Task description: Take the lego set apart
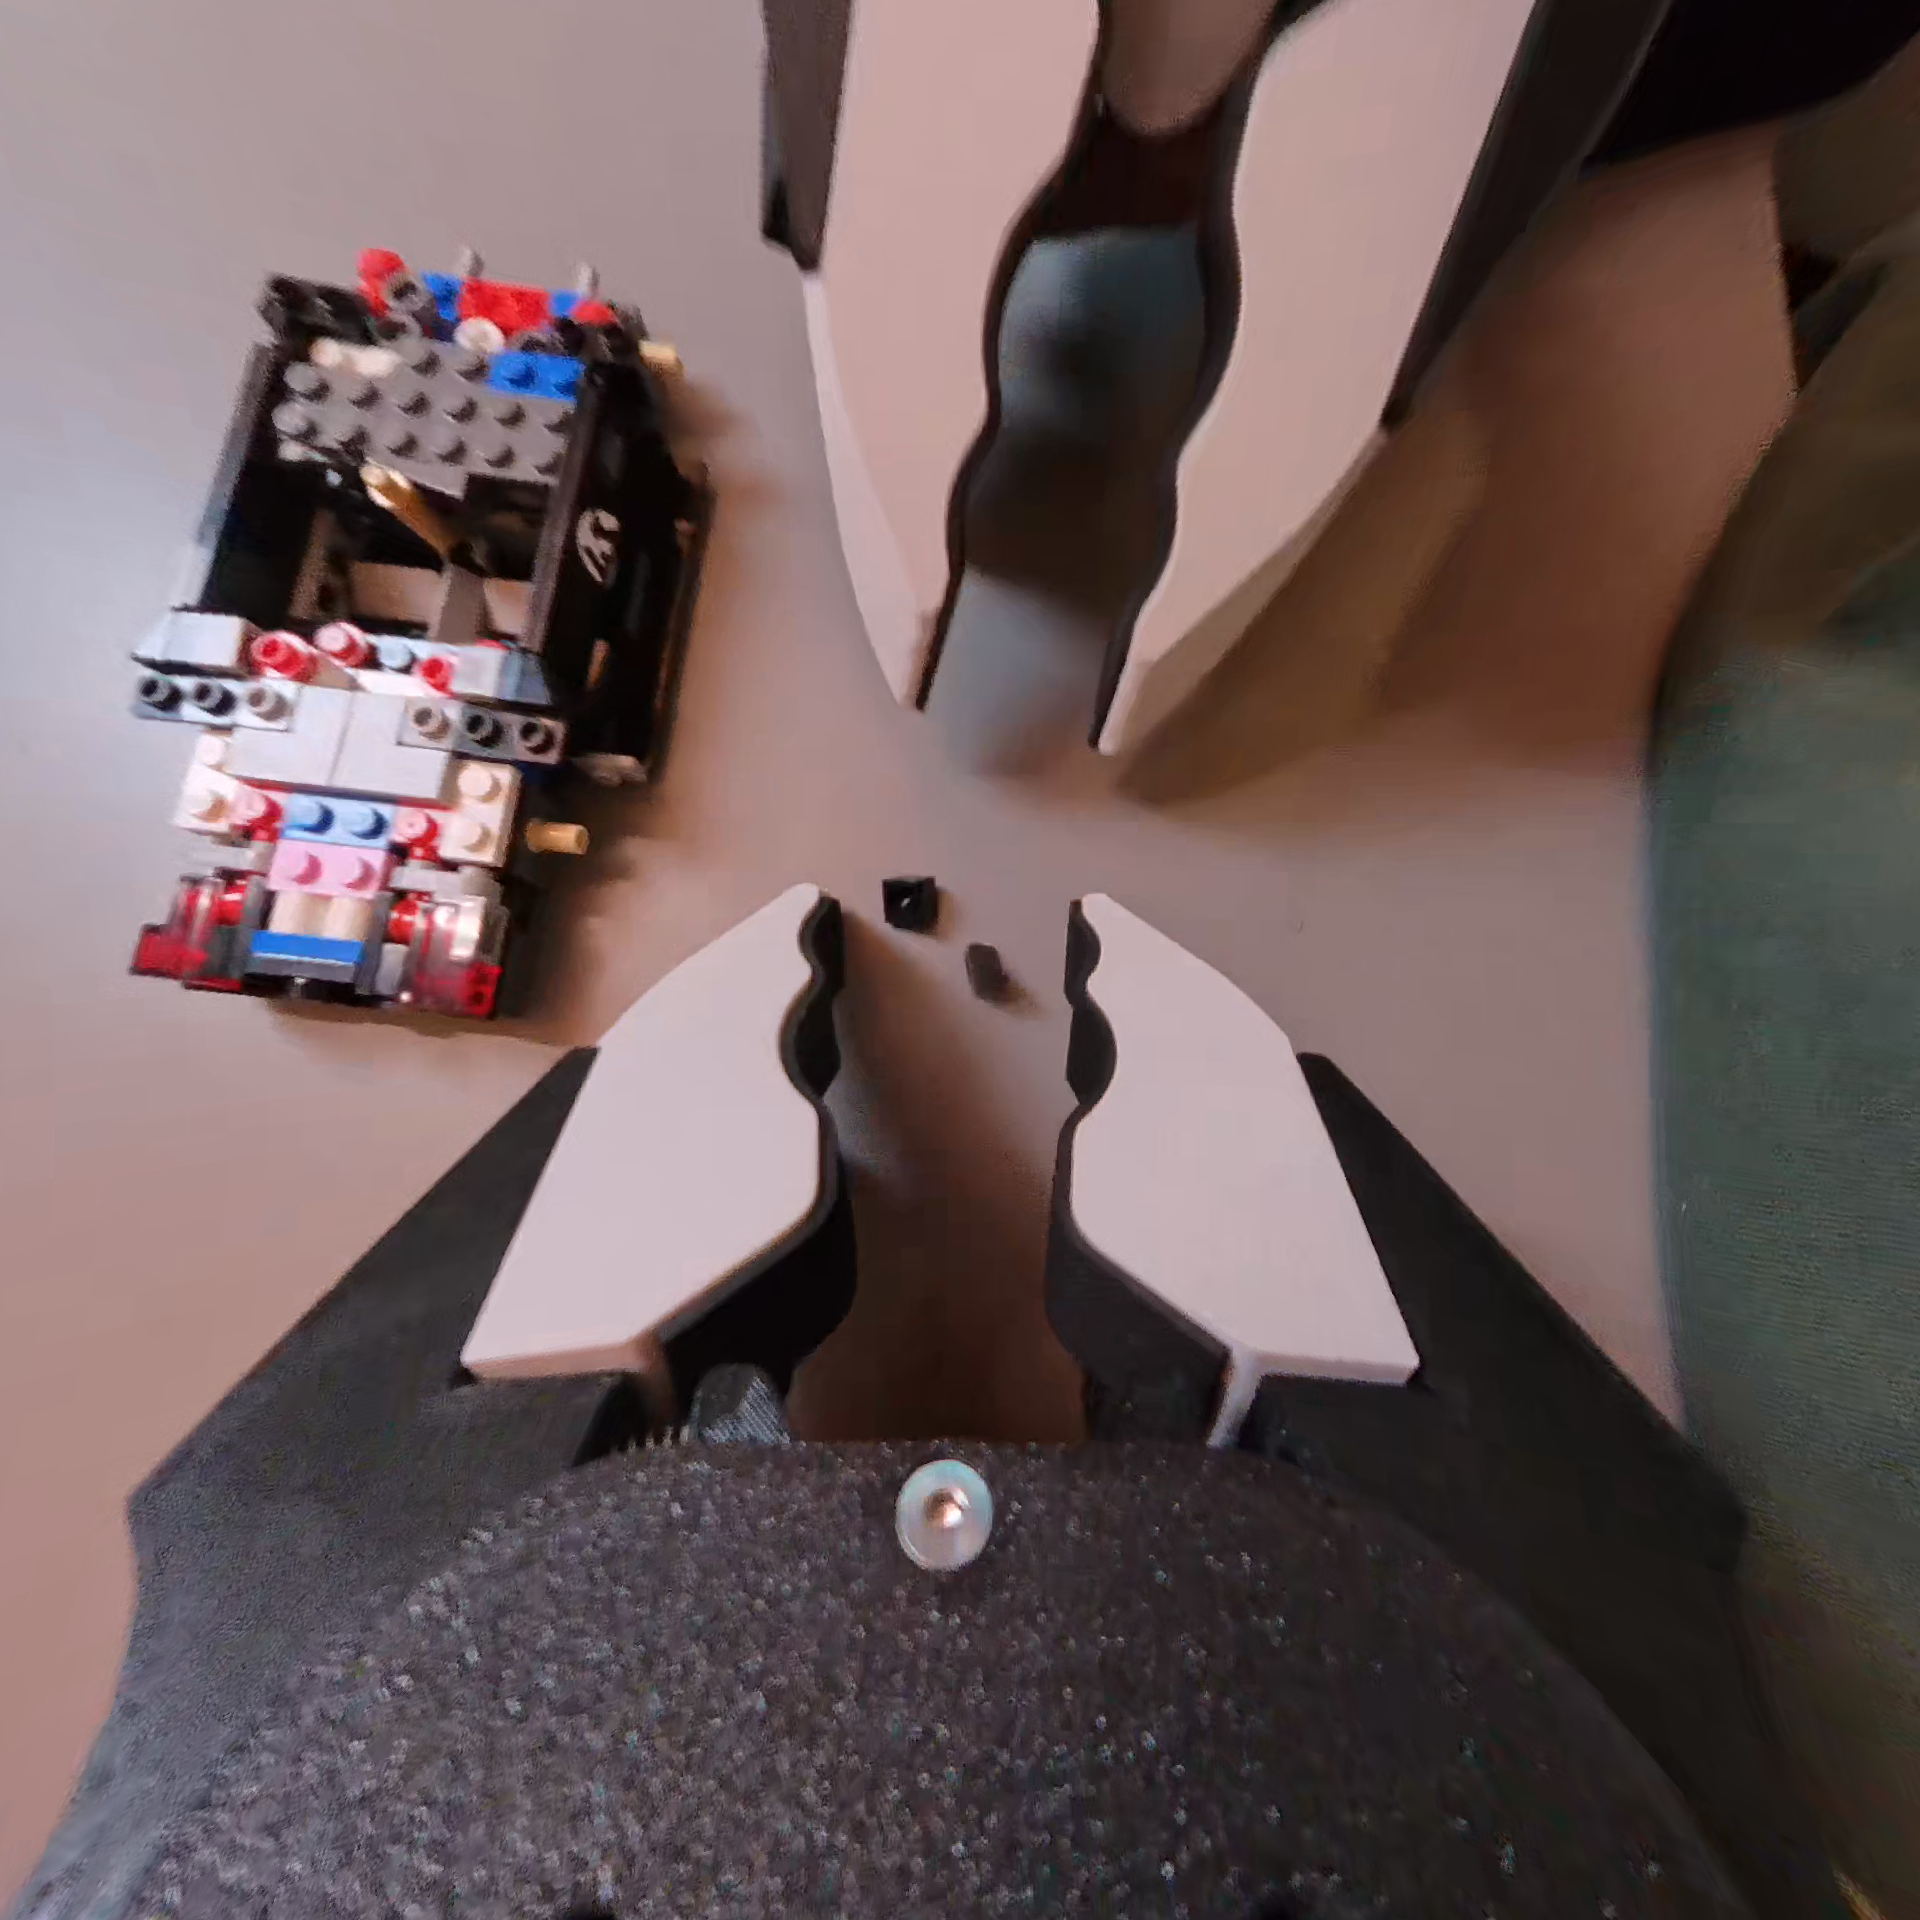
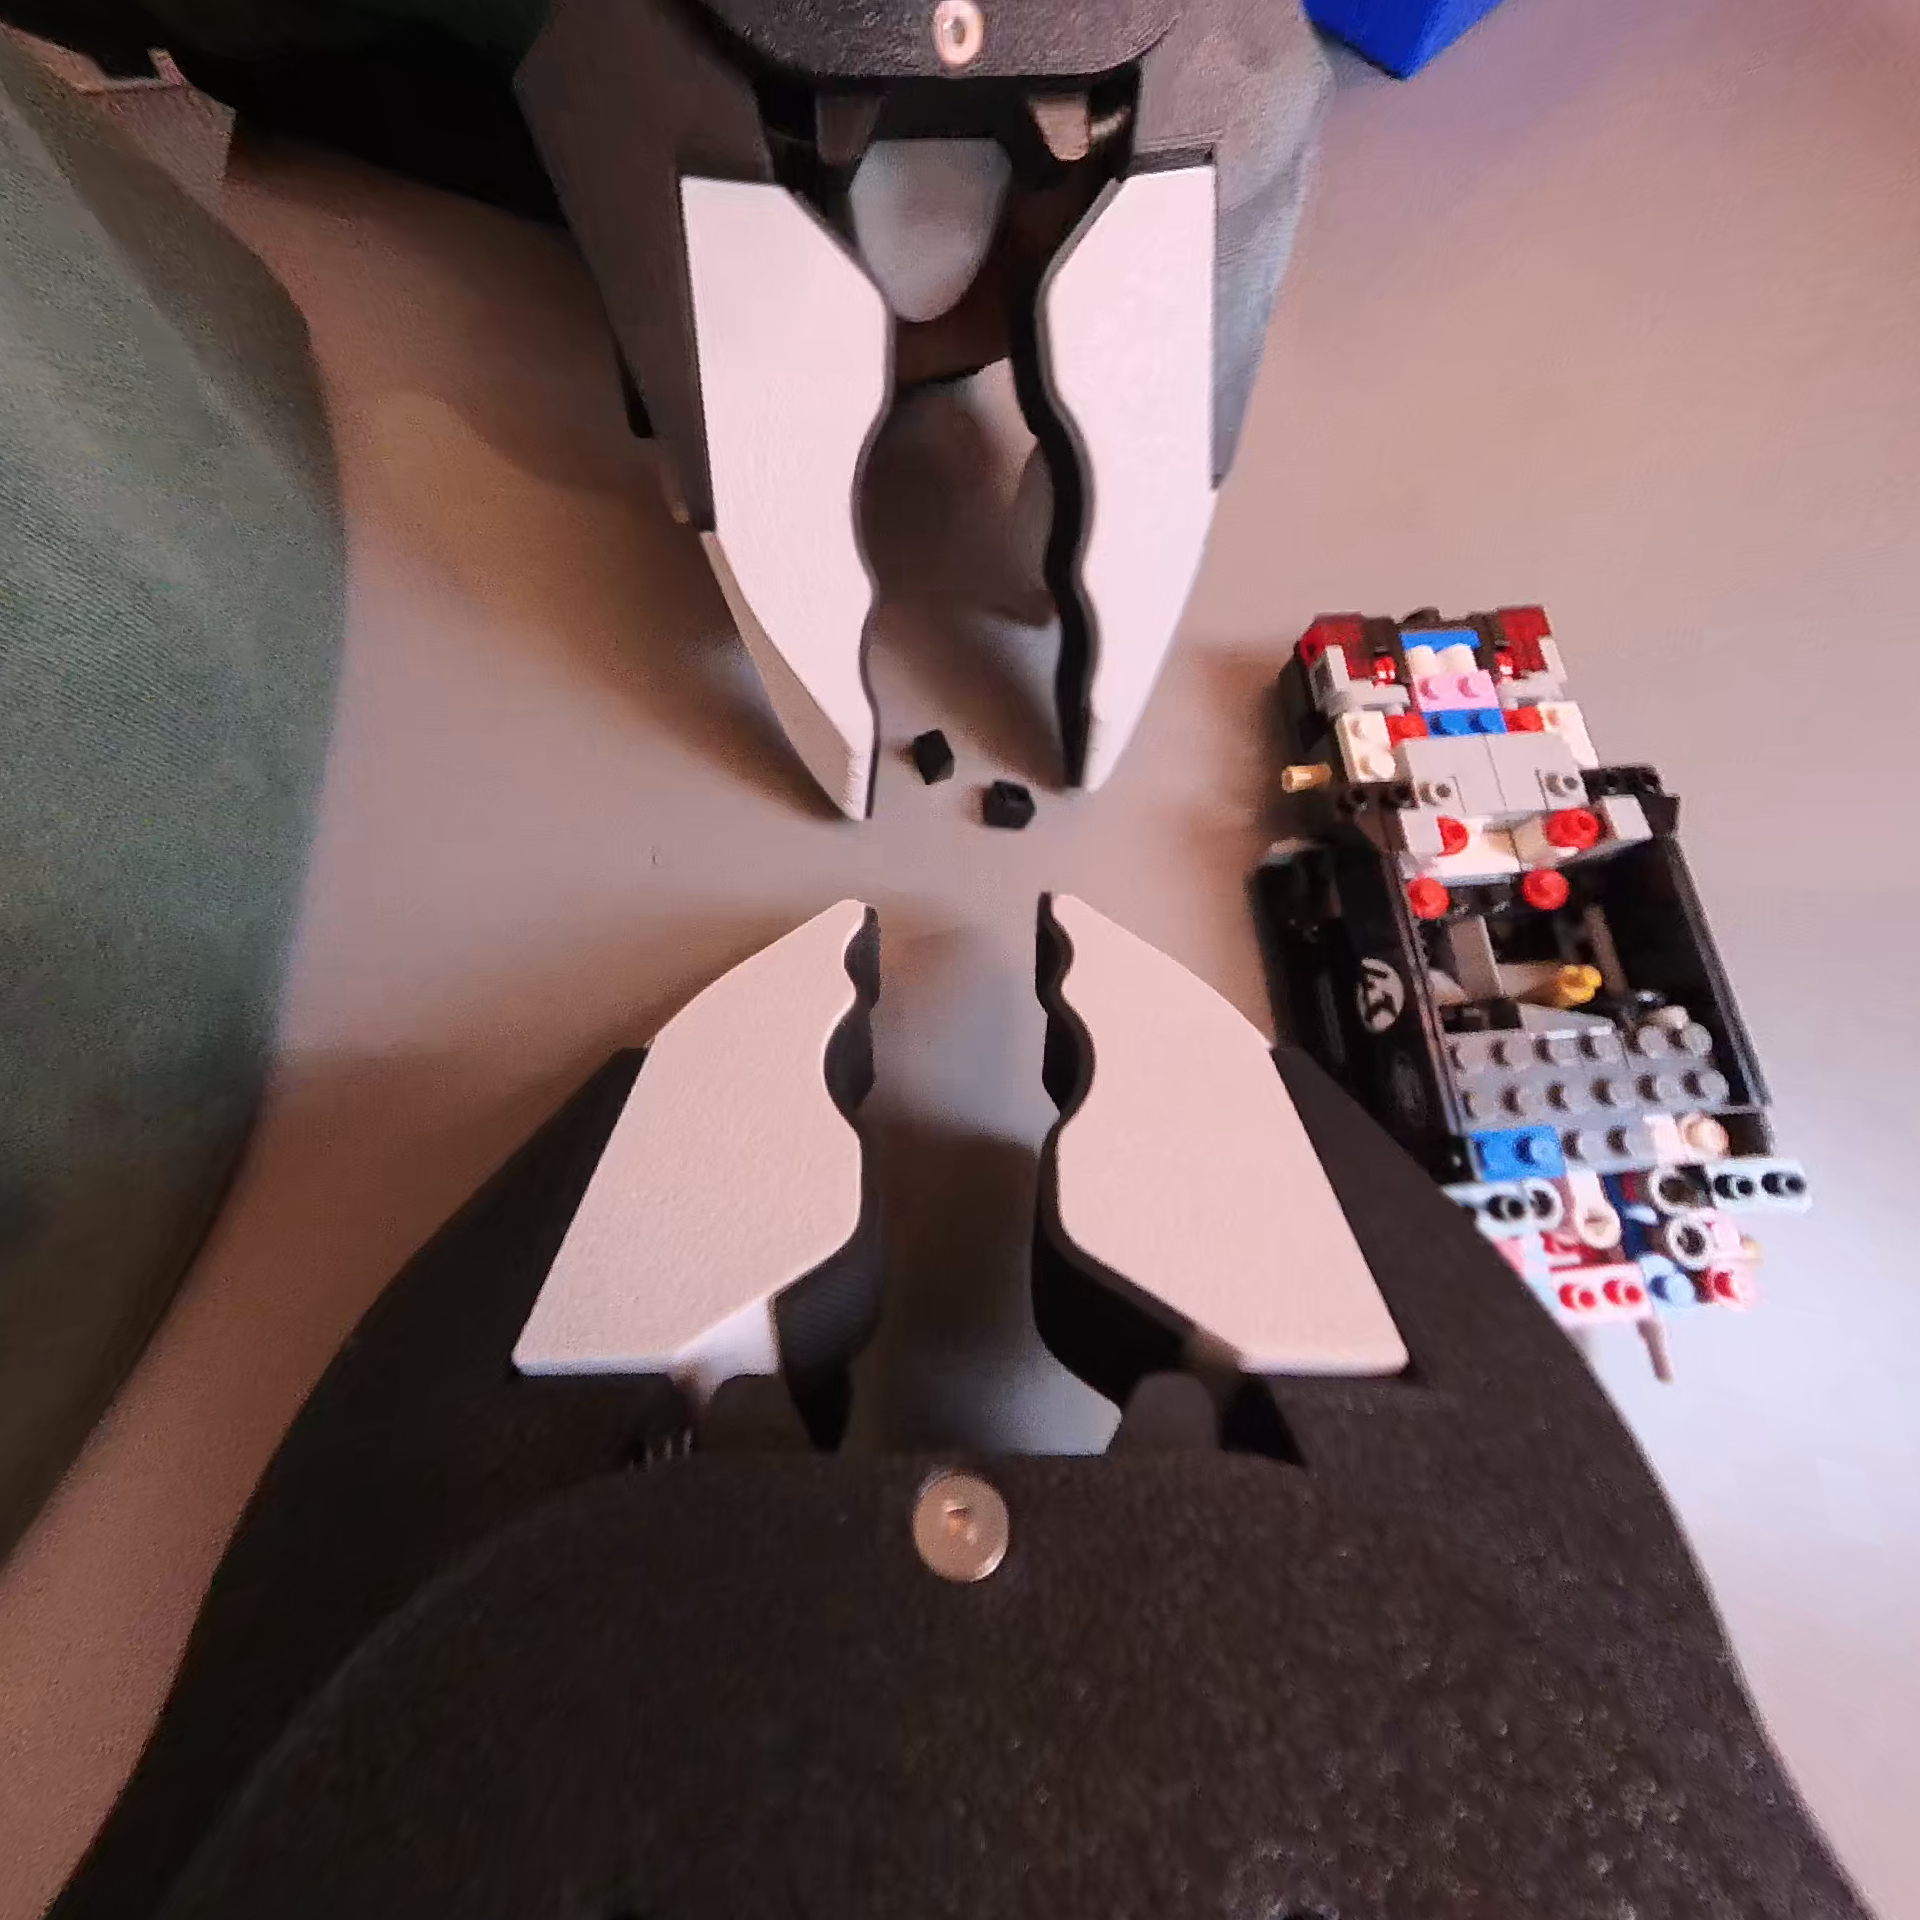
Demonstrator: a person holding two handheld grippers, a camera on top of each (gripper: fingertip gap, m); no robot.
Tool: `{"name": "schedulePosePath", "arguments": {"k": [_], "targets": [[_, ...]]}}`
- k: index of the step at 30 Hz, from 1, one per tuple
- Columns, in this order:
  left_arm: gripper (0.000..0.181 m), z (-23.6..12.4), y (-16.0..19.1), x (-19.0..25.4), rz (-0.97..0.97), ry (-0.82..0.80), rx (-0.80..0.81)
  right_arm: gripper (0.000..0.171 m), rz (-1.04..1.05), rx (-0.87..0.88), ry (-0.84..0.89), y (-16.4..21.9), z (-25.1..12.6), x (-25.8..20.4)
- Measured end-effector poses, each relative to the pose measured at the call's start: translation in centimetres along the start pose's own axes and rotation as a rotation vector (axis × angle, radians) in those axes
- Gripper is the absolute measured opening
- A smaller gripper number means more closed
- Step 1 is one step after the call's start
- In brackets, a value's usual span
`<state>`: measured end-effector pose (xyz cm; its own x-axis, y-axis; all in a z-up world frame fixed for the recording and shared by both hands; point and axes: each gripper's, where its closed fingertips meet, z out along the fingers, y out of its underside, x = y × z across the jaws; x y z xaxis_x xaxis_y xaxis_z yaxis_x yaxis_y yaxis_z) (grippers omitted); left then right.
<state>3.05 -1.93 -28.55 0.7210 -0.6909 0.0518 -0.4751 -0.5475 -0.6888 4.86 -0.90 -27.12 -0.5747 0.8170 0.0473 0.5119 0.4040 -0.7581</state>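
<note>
A partly stripped lego car [image 1: 416,644], with a black body, grey plates and red, blue and pink bricks, lies on the pale table to the left of my left gripper [image 1: 956,914]. In the right wrist view the car [image 2: 1507,956] lies to the right. Two small black pieces [image 1: 911,902] [image 1: 992,971] lie loose on the table between the left gripper's open fingertips; they also show in the right wrist view [image 2: 932,753] [image 2: 1006,803]. My right gripper [image 2: 956,909] faces the left gripper [image 2: 966,790] tip to tip, open and empty. The right gripper also shows in the left wrist view [image 1: 1008,717].
Green fabric [image 2: 125,727] lies past the table's edge, on the side away from the car; it also shows in the left wrist view [image 1: 1787,1039]. A blue object [image 2: 1392,31] sits at the far corner behind the left gripper. The tips of both grippers are at nearly the same place. The blue object [image 2: 1392,31] is about equally far from each gripper, around 25 cm.
</note>
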Motion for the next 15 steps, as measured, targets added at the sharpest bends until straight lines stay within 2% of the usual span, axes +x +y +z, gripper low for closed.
{"name": "schedulePosePath", "arguments": {"k": [5, 9, 15], "targets": [[0.039, 0.03, 0.14, 0.11, 0.022, 0.000, -0.012, 0.029, 0.033, -0.002, 0.040, 1.14, -0.51, 0.76], [0.026, 0.13, 0.03, 0.61, 0.063, 0.051, 0.013, 0.027, 0.045, 0.019, 0.035, 1.01, -0.46, 0.95], [0.021, 0.15, 0.08, 0.70, 0.080, 0.082, -0.002, 0.026, 0.054, 0.037, 0.040, 1.07, -0.63, 1.04]]}}
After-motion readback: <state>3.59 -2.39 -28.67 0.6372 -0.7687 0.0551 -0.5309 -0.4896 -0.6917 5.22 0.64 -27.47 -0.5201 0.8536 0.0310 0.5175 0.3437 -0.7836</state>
